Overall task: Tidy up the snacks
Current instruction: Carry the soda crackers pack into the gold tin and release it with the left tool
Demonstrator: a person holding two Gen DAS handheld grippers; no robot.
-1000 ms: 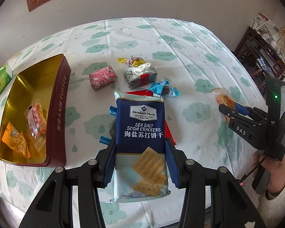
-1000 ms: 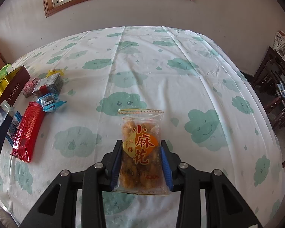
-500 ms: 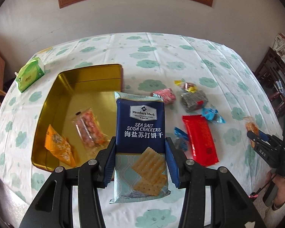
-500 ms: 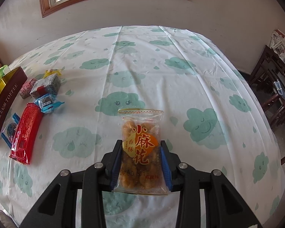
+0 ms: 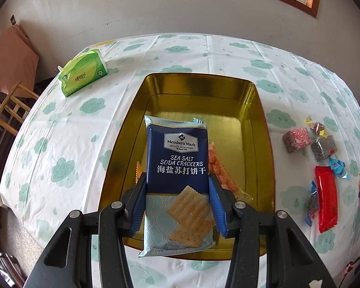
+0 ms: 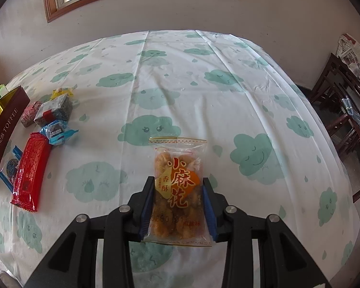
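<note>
Inside, gold tin (image 5: 264,129) holds pink-filled packet (image 5: 222,176), orange packet (image 5: 138,169).

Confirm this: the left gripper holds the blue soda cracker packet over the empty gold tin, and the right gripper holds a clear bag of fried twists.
Not quite: the rectangular gold metal tin is not empty. The left wrist view shows a clear pack of pink snacks and an orange packet inside it. The rest stands: left gripper holds the blue soda cracker packet, right gripper the clear fried twist bag.

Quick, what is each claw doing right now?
Left gripper: closed on the soda cracker packet, above the gold tin.
Right gripper: closed on the fried dough twist packet.
</note>
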